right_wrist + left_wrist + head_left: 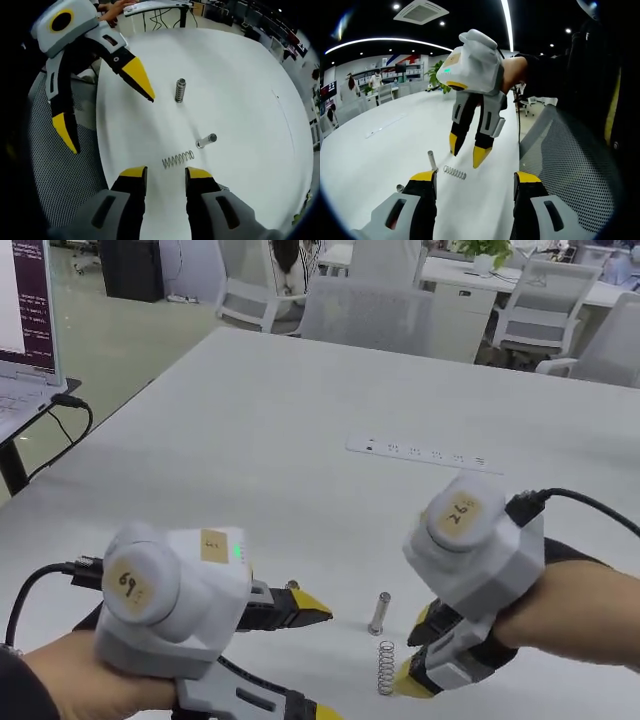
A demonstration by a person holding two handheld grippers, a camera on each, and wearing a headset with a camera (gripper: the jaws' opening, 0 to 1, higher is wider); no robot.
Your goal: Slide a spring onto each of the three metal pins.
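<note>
State of left tool (475, 177): yellow-tipped jaws wide apart, nothing between them. Held low over the white surface (300, 440), near left side.

State of right tool (166, 173): jaws parted by a moderate gap, nothing gripped. Tips angle down toward the surface and face the left tool across the work.

Position of loose silver coil spring (177, 160): flat on the surface just ahead of the right tool's jaw tips, lying crosswise to them. In the head view it sits right beside the lower yellow tip; contact cannot be confirmed.

Position of bare silver metal pin (206, 140): upright, just beyond the loose spring and apart from it.

Position of second metal pin (180, 90): upright, further out. Coils wrap its shaft, so a spring is seated on it. It stands near the upper jaw tip of the left tool; in the right gripper view a gap shows between them.

Surroundings: long white power strip (425, 453) flat on the surface, well beyond the pins. Open laptop (20, 330) at far left. Grey mesh office chair (560, 165) beside the surface edge.
</note>
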